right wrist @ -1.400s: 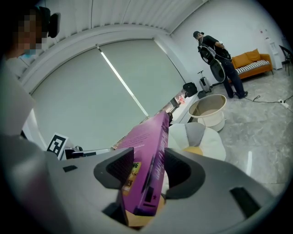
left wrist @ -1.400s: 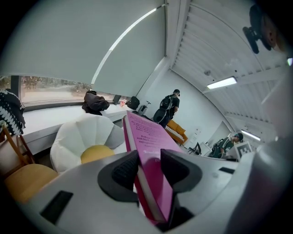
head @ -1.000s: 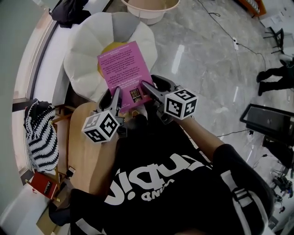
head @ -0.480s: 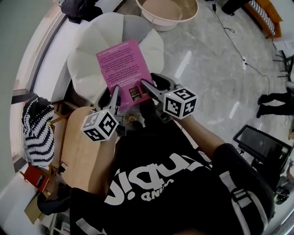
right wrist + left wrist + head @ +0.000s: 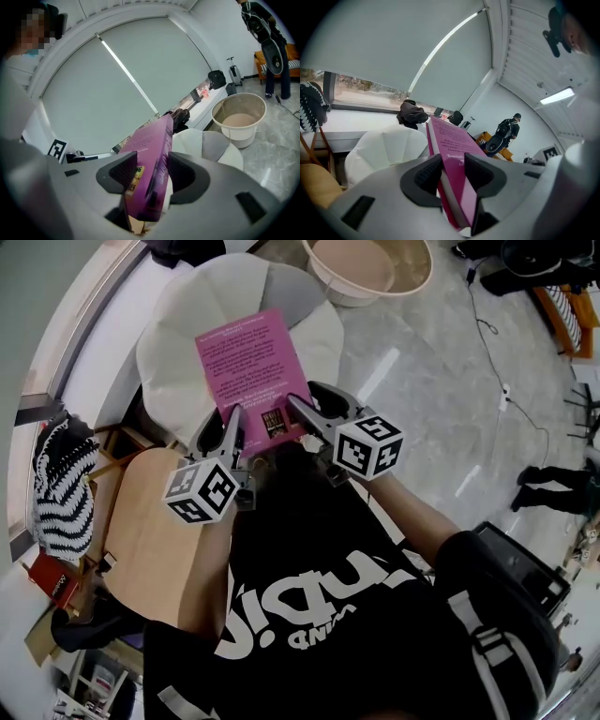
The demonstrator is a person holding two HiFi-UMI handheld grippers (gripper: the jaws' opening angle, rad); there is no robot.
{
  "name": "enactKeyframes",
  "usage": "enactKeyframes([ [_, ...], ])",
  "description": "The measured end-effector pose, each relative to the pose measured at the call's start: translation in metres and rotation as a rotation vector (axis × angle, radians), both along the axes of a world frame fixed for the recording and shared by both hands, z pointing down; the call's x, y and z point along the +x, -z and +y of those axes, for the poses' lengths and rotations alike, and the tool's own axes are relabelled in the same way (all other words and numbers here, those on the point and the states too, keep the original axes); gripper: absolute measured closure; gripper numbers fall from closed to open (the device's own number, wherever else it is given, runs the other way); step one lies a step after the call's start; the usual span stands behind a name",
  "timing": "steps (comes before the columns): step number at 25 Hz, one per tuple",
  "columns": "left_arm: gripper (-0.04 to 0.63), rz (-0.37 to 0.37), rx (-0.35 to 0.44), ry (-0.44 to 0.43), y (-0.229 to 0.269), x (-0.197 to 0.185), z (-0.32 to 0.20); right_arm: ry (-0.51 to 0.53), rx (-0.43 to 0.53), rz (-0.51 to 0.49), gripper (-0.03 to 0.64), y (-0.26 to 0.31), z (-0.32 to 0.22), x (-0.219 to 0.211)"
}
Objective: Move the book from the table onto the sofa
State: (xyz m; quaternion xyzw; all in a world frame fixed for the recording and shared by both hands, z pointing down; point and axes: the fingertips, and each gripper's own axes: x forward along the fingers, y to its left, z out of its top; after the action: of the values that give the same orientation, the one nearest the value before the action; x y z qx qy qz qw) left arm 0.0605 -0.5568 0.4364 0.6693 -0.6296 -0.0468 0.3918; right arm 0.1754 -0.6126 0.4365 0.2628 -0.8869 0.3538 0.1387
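I have the book [image 5: 246,367] pinched at its near edge from both sides. The left gripper [image 5: 225,432] is clamped on its near left corner and the right gripper [image 5: 314,411] on its near right. The book is off the bench [image 5: 141,540], in the air with its pink cover up. In the head view it overlaps the white sofa [image 5: 178,334].
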Motion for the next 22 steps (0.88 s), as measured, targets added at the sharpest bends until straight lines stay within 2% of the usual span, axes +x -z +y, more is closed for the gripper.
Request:
enactKeyframes([
  [12, 0.437, 0.008, -0.005, -0.003, -0.008, -0.002, -0.002, -0.019, 0.008, 0.014, 0.414, -0.007, 0.0, -0.002],
  [19, 0.437, 0.042, -0.083, -0.002, -0.074, -0.04, -0.052, -0.033, -0.062, 0.051, 0.413, -0.072, -0.049, -0.038],
  [22, 0.437, 0.02, -0.087, -0.011, -0.052, -0.027, -0.039, -0.03, -0.066, 0.043, 0.413, -0.053, -0.035, -0.027],
])
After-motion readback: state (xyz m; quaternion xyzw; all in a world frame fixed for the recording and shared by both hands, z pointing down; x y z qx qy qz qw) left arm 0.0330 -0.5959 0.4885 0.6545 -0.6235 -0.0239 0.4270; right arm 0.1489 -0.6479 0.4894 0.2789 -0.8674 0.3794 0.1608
